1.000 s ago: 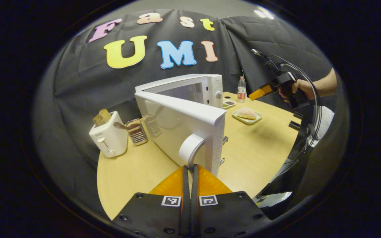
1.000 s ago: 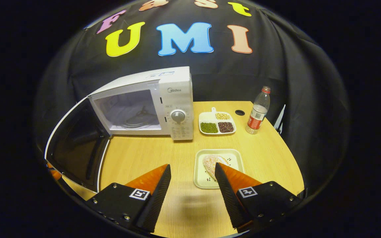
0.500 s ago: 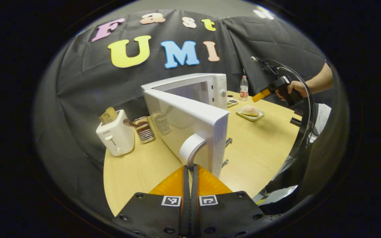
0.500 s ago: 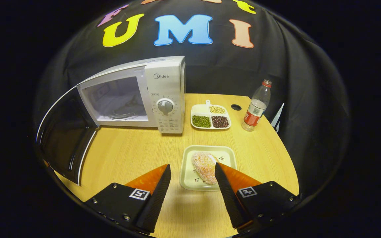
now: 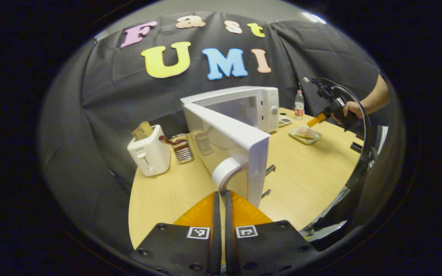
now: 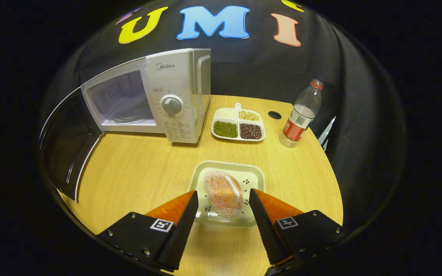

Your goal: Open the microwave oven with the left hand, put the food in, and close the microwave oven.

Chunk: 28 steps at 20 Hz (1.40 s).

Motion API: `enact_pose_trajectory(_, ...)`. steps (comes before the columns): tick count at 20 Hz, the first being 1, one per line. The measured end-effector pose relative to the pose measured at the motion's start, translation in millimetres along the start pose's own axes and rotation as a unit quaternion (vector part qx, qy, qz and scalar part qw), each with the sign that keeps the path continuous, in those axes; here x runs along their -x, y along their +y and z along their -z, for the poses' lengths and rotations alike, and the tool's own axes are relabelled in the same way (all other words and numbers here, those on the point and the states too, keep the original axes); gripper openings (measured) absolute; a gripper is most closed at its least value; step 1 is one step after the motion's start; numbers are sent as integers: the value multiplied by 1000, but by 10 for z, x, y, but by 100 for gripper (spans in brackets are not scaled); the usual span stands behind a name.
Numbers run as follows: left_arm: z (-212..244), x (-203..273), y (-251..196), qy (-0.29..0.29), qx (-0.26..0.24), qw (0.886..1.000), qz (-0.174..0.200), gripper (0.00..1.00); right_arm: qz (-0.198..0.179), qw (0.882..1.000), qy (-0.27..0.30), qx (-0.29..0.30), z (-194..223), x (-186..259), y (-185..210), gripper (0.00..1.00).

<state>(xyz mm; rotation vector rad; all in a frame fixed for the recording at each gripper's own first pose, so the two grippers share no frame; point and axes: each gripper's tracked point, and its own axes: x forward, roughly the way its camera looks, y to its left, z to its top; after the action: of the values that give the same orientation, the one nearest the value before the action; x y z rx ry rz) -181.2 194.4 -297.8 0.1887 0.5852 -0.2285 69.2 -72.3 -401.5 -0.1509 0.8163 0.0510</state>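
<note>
On the far left, ahead of my left gripper (image 5: 221, 197), stand a toaster (image 5: 149, 153) and a small rack (image 5: 183, 150), which play no part. The left jaws are clenched on the white handle (image 5: 226, 173) of the microwave door (image 5: 226, 143). I judge I hold it there so that the door stays wide and the cavity of the microwave oven (image 6: 150, 97) is free for loading.

Further right, my right gripper (image 6: 221, 201) hangs above the plate (image 6: 257, 175), its jaws released and standing on either side of the food (image 6: 223, 192) without touching it. This spread looks ready for a grasp from above. Beyond those jaws lie a divided dish of beans (image 6: 237, 124) and, to the right, a bottle (image 6: 299, 115), on the table (image 6: 136, 172).

Compared with one second ago, the door has swung wider, and the right gripper has moved forward: the food then lay partly behind the right finger, now it sits centred between the two.
</note>
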Motion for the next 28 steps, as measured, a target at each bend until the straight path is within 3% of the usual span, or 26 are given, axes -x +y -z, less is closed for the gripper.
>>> enact_pose_trajectory(1, -130, 83, 49, -10, 18, 1000, -14, 18, -3, 1000, 7, 2, 24, -60, -25, 82)
enact_pose_trajectory(5, -247, 280, 221, -18, 50, 995, -89, 92, -17, 999, 26, 36, 96, -281, -92, 82)
enact_pose_trajectory(9, -661, 643, 115, -46, 80, 983, -156, 96, -57, 998, 30, 28, 115, -415, -41, 82)
enact_pose_trajectory(12, -1304, 827, -111, -104, 92, 975, -176, 95, -87, 995, 38, 14, 152, -493, 52, 82)
enact_pose_trajectory(15, -1897, 771, -327, -148, 81, 971, -168, 94, -99, 994, 38, 25, 169, -555, 75, 82)
enact_pose_trajectory(18, -2282, 630, -506, -168, 68, 972, -150, 95, -105, 994, 23, 33, 128, -495, 87, 67)
enact_pose_trajectory(27, -2772, 378, -868, -206, 70, 971, -96, 95, -134, 979, -58, 141, -183, 235, 503, 64)
enact_pose_trajectory(28, -2767, 371, -852, -208, 70, 971, -93, 94, -137, 976, -71, 153, -239, 321, 600, 67)
